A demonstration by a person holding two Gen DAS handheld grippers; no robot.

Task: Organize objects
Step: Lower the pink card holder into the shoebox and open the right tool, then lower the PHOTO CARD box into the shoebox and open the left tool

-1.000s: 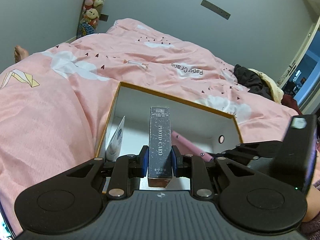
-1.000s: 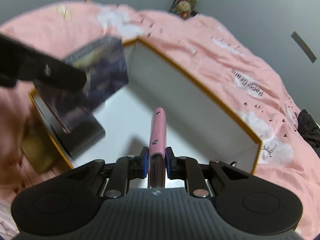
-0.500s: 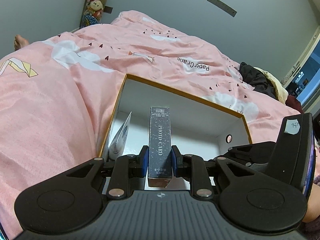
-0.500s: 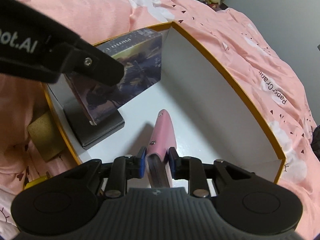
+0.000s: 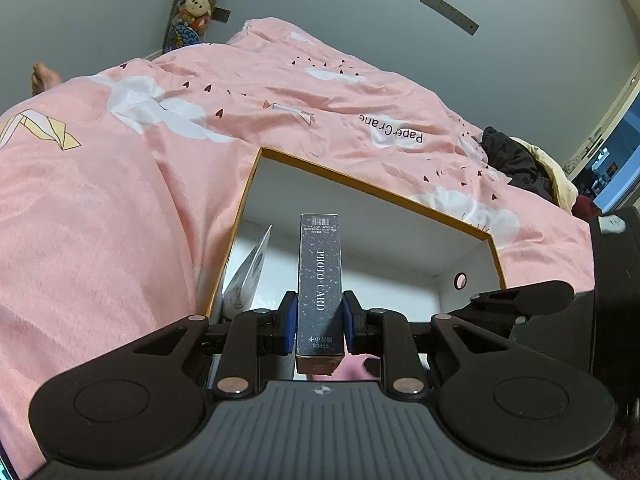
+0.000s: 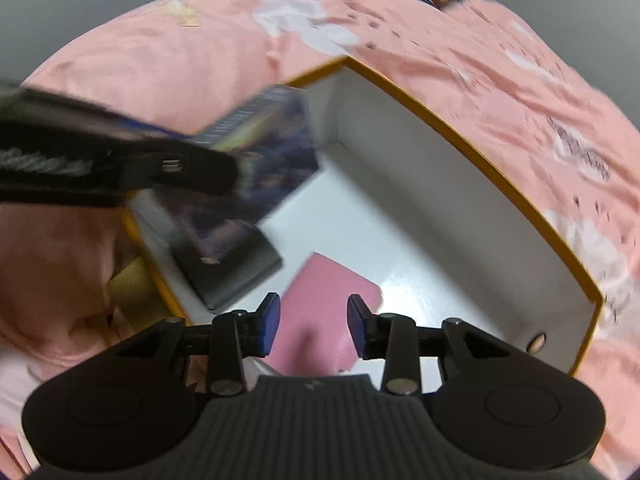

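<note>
Right tongs (image 6: pixel 312 322) just opened, pads clear of pink case (image 6: pixel 332 292).

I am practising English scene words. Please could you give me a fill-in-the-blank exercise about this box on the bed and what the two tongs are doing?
1. The left tongs are shut on a dark box printed with the words PHOTO ____.
2. The pink case lies flat on the ____ floor of the big box.
3. The right tongs, just opening, now stand ____ over the pink case.
4. The big box sits on a ____ blanket.

Missing words: CARD; white; open; pink
</note>
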